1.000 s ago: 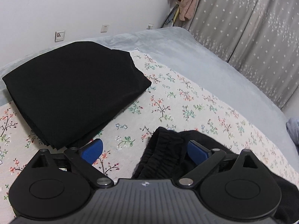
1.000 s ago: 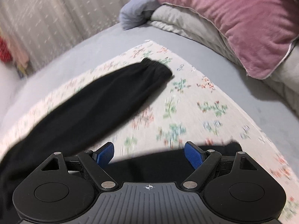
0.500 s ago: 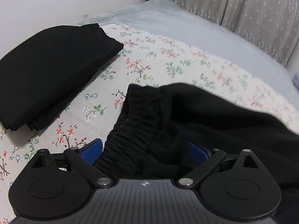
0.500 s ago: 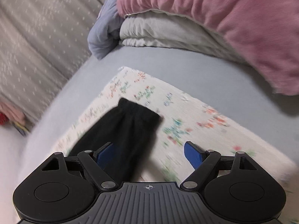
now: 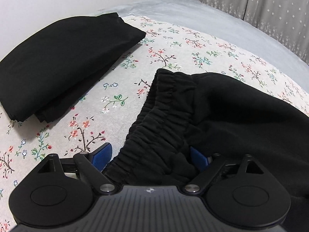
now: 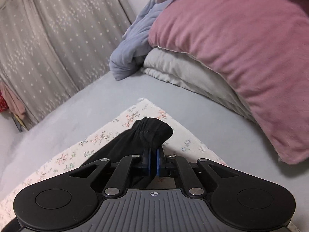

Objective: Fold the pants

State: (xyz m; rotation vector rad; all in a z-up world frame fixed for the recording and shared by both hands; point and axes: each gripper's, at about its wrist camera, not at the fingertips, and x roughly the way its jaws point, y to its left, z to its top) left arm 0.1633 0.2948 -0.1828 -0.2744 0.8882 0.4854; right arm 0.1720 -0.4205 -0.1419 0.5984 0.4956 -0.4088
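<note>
Black pants [image 5: 222, 112] lie on a floral cloth [image 5: 173, 44] spread over the bed. Their gathered elastic waistband [image 5: 164, 116] runs in between the blue pads of my left gripper [image 5: 150, 157], whose jaws stand wide apart around the band. In the right wrist view my right gripper [image 6: 153, 161] is shut on the black pant leg just behind its elastic cuff [image 6: 154, 131], which bunches up in front of the pads near the corner of the floral cloth [image 6: 123, 123].
A folded black garment [image 5: 63, 58] lies at the left on the floral cloth. A pink pillow [image 6: 241, 54] on grey bedding [image 6: 185, 71] and a blue blanket [image 6: 131, 52] lie ahead of the right gripper. Grey curtains [image 6: 48, 38] hang behind the bed.
My right gripper has closed on the pant leg by its cuff; it was open before. My left gripper has moved up to the waistband, which now lies between its open jaws.
</note>
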